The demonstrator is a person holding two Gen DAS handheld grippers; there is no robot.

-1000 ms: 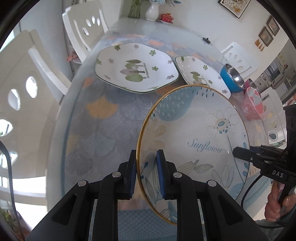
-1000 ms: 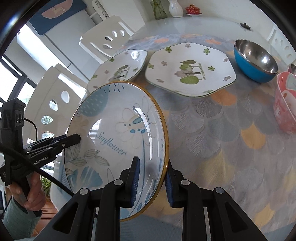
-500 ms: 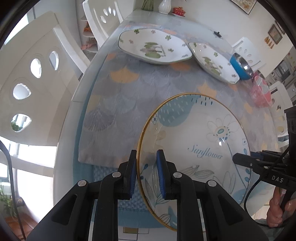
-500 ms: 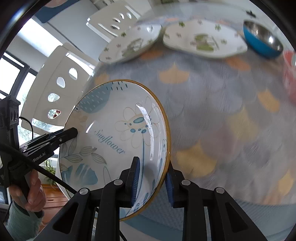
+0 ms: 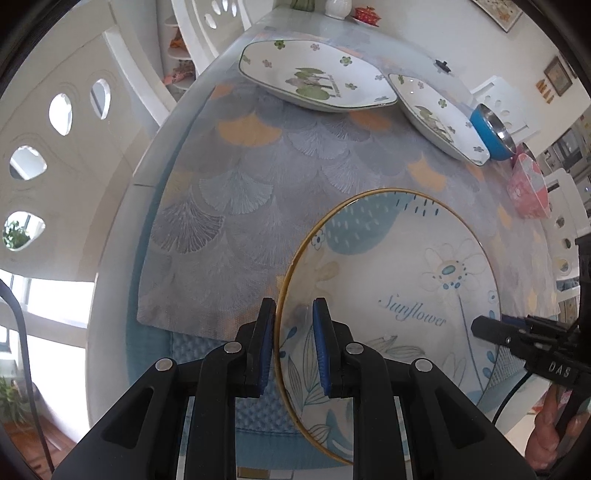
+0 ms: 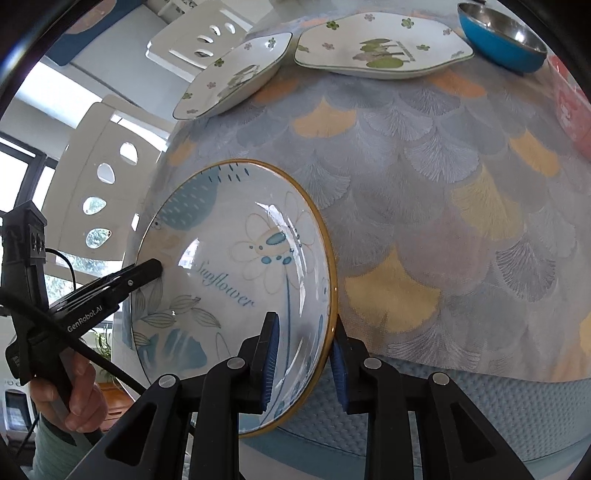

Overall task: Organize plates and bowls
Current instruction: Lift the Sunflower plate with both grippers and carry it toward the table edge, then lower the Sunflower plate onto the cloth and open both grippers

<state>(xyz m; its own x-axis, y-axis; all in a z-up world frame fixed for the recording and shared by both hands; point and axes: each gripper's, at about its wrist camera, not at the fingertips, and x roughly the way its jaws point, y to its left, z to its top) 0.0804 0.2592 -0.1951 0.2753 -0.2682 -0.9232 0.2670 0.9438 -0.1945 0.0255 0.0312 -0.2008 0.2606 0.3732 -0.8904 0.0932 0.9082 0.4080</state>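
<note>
A round Sunflower plate with a gold rim is held between both grippers above the near edge of the table; it also shows in the right wrist view. My left gripper is shut on its left rim. My right gripper is shut on its right rim. A large white hexagonal plate with green flowers and a smaller matching dish sit at the far side; they also show in the right wrist view as plate and dish. A blue steel bowl and a pink bowl stand to the right.
The table carries a grey cloth with fan patterns over a blue mat. White chairs stand along the left side. A vase and a red lidded dish sit at the far end.
Both grippers have pulled the Sunflower plate back toward the near table edge, away from the other dishes, then eased forward slightly. Both grips are unchanged.
</note>
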